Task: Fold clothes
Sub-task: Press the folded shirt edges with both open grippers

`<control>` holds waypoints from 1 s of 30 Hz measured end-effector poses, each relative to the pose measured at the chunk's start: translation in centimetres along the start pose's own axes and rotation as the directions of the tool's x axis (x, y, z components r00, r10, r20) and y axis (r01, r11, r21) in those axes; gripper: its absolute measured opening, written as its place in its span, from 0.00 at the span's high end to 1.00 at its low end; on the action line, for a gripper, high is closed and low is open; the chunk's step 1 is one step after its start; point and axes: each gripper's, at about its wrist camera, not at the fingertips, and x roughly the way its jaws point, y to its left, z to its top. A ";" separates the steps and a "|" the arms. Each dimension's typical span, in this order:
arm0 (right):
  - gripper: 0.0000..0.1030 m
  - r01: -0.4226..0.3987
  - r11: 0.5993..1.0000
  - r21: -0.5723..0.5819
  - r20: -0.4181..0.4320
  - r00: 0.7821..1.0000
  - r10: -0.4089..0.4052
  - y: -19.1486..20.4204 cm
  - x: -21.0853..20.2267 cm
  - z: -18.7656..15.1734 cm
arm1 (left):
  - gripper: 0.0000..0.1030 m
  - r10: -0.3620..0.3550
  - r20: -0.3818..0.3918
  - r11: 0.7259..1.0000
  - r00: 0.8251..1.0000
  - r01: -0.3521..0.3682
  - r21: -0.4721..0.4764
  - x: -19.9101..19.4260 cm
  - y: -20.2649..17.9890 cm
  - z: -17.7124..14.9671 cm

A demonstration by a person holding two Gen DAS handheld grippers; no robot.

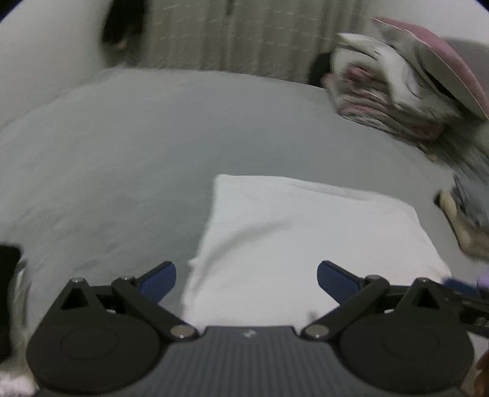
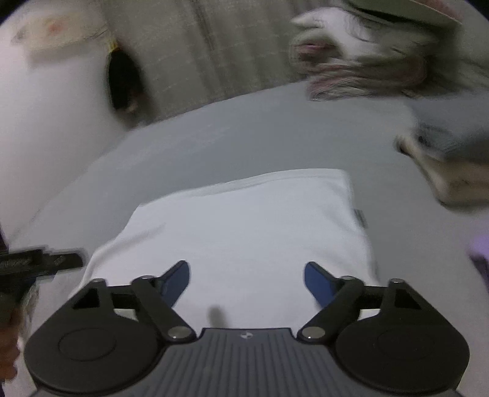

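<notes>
We see a folded white garment lying flat on a bed covered by a grey sheet, just ahead of both grippers. Our left gripper hangs over the garment's near left edge, its blue pads spread wide with nothing between them but cloth below. Our right gripper sits over the garment's near edge, jaws partly apart and gripping nothing.

Toward the far right of the bed, well apart from the garment, lies a blurred heap of pink, grey and white clothes. Nearer on the right, a grey and cream piece of cloth lies on the sheet, near the garment but not touching it. Nothing lies between the grippers and the garment.

Behind the bed hangs a pale beige curtain, with a dark object beside a white wall.
</notes>
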 end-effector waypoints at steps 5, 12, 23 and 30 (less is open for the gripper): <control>0.67 0.033 0.997 -0.063 -0.065 0.997 -0.037 0.9 2.8 -1.3 | 0.00 0.073 -0.086 0.997 0.994 -0.071 0.026 3.5 0.0 -2.3; 0.78 0.129 0.991 0.047 -0.092 0.988 -0.124 -4.0 1.0 -0.9 | 0.00 -0.012 -0.127 0.996 0.992 0.001 -0.084 3.4 2.0 -2.5; 0.40 0.110 0.854 0.508 -0.091 0.993 -0.074 -9.9 -3.2 -2.1 | 0.00 -0.020 -0.133 0.973 0.991 -0.011 -0.230 -0.2 6.9 -1.8; 0.36 0.031 0.635 0.772 -0.036 0.999 -0.006 -11.4 -3.8 -5.0 | 0.00 -0.090 -0.078 0.964 0.993 0.067 -0.257 -1.1 6.6 -1.5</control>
